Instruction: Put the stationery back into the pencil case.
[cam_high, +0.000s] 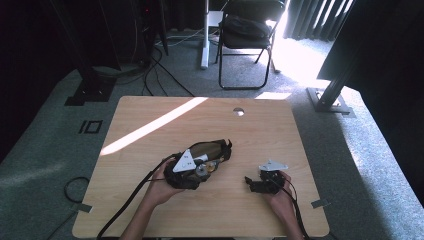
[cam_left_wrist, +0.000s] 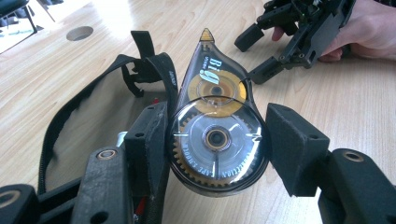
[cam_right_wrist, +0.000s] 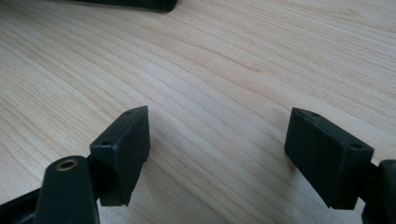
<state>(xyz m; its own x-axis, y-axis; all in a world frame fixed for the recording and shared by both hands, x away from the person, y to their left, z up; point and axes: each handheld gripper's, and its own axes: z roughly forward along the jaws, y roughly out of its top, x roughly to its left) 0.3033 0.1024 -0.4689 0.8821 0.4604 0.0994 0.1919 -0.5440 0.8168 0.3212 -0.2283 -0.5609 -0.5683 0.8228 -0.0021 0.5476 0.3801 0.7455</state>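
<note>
A light wooden table (cam_high: 150, 210) with a round cable hole (cam_high: 238, 111) near its far edge. Beyond it, a black folding chair (cam_high: 246, 35) on grey carpet; cables (cam_high: 160, 65) trail at far left, sunlight at far right.

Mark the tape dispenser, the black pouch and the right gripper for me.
tape dispenser (cam_left_wrist: 215, 135): left gripper view, on its clear round gear housing.
black pouch (cam_left_wrist: 154, 70): left gripper view, on the upper rim by the strap.
right gripper (cam_right_wrist: 217, 149): right gripper view, midway between its open fingertips.
</note>
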